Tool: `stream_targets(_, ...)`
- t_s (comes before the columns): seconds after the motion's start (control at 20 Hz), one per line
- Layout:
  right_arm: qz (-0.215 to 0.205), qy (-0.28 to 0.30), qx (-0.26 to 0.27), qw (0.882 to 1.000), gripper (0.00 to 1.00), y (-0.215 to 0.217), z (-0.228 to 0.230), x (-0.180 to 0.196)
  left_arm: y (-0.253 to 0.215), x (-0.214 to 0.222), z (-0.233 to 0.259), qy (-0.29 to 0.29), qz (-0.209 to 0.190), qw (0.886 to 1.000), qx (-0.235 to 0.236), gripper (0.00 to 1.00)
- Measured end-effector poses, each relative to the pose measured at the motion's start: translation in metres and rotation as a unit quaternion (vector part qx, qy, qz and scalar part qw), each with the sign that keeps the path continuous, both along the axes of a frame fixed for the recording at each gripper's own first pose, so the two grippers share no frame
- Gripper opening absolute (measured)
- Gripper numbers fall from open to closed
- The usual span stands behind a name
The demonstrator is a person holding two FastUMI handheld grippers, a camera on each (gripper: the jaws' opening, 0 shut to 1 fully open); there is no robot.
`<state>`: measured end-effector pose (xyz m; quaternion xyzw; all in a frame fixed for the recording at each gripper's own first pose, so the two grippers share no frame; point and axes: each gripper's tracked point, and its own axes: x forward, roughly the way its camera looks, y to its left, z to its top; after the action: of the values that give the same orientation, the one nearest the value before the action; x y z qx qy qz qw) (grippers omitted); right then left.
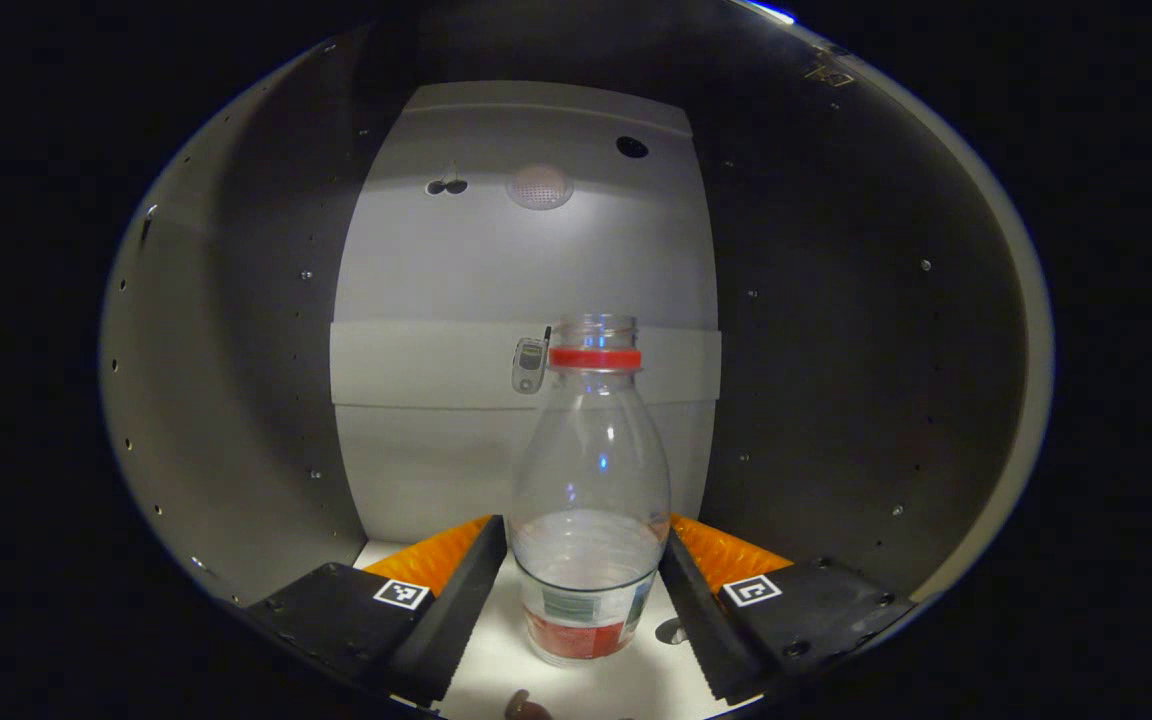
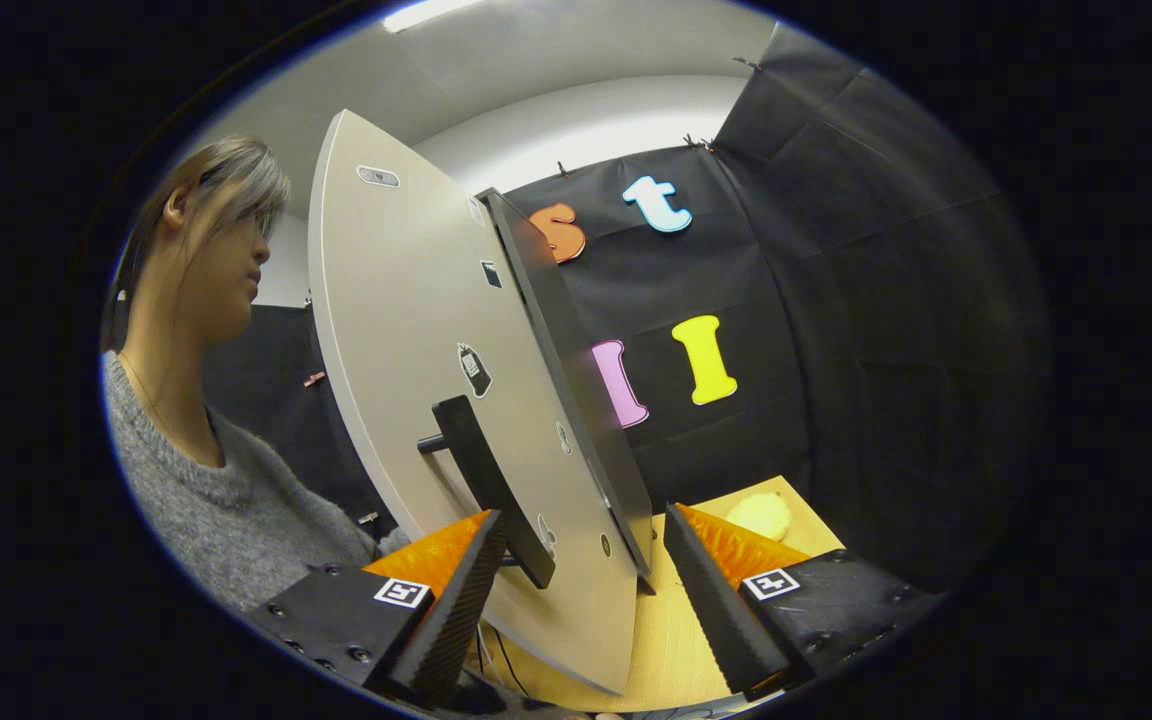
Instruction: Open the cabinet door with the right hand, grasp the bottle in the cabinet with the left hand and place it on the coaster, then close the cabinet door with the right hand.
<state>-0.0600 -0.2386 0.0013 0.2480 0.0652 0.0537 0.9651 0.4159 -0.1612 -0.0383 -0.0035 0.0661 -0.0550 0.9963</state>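
A clear, capless bottle point(image 1: 591, 480) with a red neck ring and a label low on its body stands upright on the white cabinet floor point(image 1: 492, 668). My left gripper point(image 1: 586, 525) is inside the cabinet, open, with one finger on each side of the bottle's lower body, very close to its sides. In the right gripper view the grey cabinet door point(image 2: 406, 340) is swung open. My right gripper point(image 2: 586, 515) is open around the door's lower edge, with the black handle point(image 2: 481, 465) just by its left finger. A pale yellow round coaster point(image 2: 758, 515) lies on the wooden table point(image 2: 676, 620) beyond.
Grey cabinet side walls point(image 1: 236, 400) close in on both sides of the bottle, and the light back panel point(image 1: 526, 260) is behind it. A person in a grey sweater point(image 2: 206, 500) stands left of the open door.
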Motion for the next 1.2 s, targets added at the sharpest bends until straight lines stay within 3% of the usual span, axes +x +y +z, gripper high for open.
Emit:
stream_targets(0.1,0.004,0.002,-0.003,1.0,0.98,0.002,-0.001,0.0,-0.002,0.002,-0.002,0.005,-0.004,1.0,-0.004,0.91)
stream_targets(0.25,0.001,0.009,-0.01,1.0,0.98,0.005,-0.004,-0.005,-0.007,0.002,-0.002,0.011,-0.019,1.0,-0.012,0.77)
stream_targets(0.4,-0.001,0.003,-0.01,1.0,0.97,0.015,0.003,-0.011,-0.009,-0.017,0.007,0.009,-0.029,0.999,-0.026,0.76)
stream_targets(0.85,-0.021,-0.03,-0.044,0.998,0.98,0.071,0.03,-0.042,0.01,-0.146,0.036,0.026,-0.104,0.992,-0.065,0.76)
stream_targets(1.2,-0.015,-0.064,-0.083,0.994,0.97,0.134,0.047,-0.055,0.066,-0.264,0.057,0.001,-0.148,0.986,-0.07,0.76)
